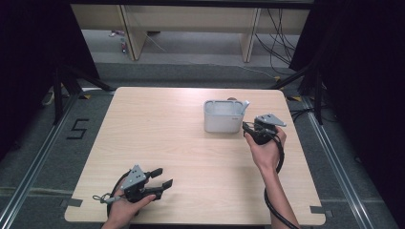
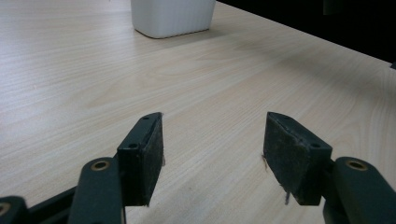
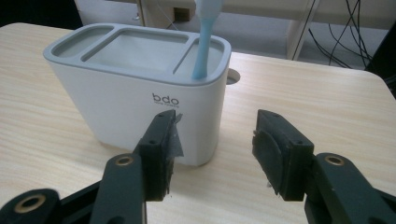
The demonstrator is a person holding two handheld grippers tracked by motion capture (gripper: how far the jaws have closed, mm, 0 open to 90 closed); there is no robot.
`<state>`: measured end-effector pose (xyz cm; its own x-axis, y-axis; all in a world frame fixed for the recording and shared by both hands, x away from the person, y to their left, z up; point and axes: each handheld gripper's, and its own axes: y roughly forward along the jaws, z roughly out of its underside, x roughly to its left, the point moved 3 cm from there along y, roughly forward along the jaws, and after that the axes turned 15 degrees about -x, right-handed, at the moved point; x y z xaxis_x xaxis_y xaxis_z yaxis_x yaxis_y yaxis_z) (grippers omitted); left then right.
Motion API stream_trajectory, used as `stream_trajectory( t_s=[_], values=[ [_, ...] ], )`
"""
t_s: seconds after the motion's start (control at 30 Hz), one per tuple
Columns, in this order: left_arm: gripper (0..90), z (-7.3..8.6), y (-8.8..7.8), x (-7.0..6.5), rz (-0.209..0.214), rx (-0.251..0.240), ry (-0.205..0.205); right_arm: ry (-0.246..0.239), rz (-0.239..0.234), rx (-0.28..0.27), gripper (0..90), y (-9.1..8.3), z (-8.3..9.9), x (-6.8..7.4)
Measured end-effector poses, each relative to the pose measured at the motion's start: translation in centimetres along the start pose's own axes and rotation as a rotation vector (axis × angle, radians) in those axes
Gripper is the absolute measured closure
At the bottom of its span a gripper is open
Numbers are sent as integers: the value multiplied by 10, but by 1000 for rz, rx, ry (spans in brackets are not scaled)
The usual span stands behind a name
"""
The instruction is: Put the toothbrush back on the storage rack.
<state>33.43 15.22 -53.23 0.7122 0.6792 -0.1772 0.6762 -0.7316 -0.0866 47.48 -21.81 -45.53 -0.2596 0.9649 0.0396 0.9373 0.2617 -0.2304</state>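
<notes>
A white holder [image 1: 222,117] with a grey three-compartment top [image 3: 140,49] stands on the table's far right part. A light blue toothbrush [image 3: 204,39] stands upright in its right-hand compartment, also seen as the toothbrush [image 1: 245,106] leaning out at the holder's right end. My right gripper [image 1: 249,128] is open just beside the holder's near right corner, nothing between its pads [image 3: 164,140]. My left gripper [image 1: 161,178] rests low at the table's near left, open and empty, its pads [image 2: 148,151] over bare wood. The holder's base [image 2: 173,16] lies far ahead of it.
The light wooden table [image 1: 167,133] has a small round hole [image 3: 232,77] behind the holder. Dark curtains flank both sides. Desk legs and loose cables [image 1: 279,38] lie on the floor beyond the far edge.
</notes>
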Motion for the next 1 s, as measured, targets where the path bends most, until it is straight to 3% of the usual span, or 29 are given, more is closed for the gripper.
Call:
stream_trajectory(
  t_s=[0.03, 0.2, 0.23, 0.27, 0.3, 0.37, 0.43, 0.63, 0.7, 0.73, 0.83, 0.87, 0.9, 0.97, 1.0],
  values=[
    [376, 0, 0, 0, -1, -1, -2, -22, -13, -6, 497, -1, 0, -2],
    [376, 0, 0, 0, -3, 0, -5, -18, -5, 5, 497, -10, 4, -2],
    [376, 0, 0, 0, -3, 0, -5, -33, -22, -7, 498, -10, 5, -4],
    [376, 0, 0, 0, -3, 0, -5, 4, -7, -1, 497, -13, 5, -1],
    [376, 0, 0, 0, -3, -1, -5, -33, -34, -8, 497, -14, 5, -3],
    [376, 0, 0, 0, -4, -1, -5, -42, -35, -13, 497, -18, 5, -3],
    [376, 0, 0, 0, -4, 0, -5, -27, -27, -14, 497, -23, 6, 1],
    [375, 0, 0, 1, -5, -2, -5, -52, -47, -18, 496, -34, 9, 2],
    [375, 0, -1, 1, -4, -2, -4, -31, -53, -6, 496, -39, 10, 4],
    [375, 0, -1, 1, -4, -2, -4, -49, -62, -16, 496, -39, 11, 2],
    [375, 0, -1, 1, -5, -2, -5, -14, -48, 2, 497, -46, 14, 4],
    [375, 0, -1, 1, -5, -2, -4, -56, -73, -12, 497, -47, 15, 0],
    [375, 0, 0, 1, -5, -2, -5, -23, -55, -7, 500, -50, 17, 3],
    [375, 0, -1, 1, -9, 5, -3, -51, -53, -13, 502, -54, 21, 1],
    [375, 0, 0, 0, -8, 1, -6, -36, -56, -16, 502, -56, 24, 1]
  ],
)
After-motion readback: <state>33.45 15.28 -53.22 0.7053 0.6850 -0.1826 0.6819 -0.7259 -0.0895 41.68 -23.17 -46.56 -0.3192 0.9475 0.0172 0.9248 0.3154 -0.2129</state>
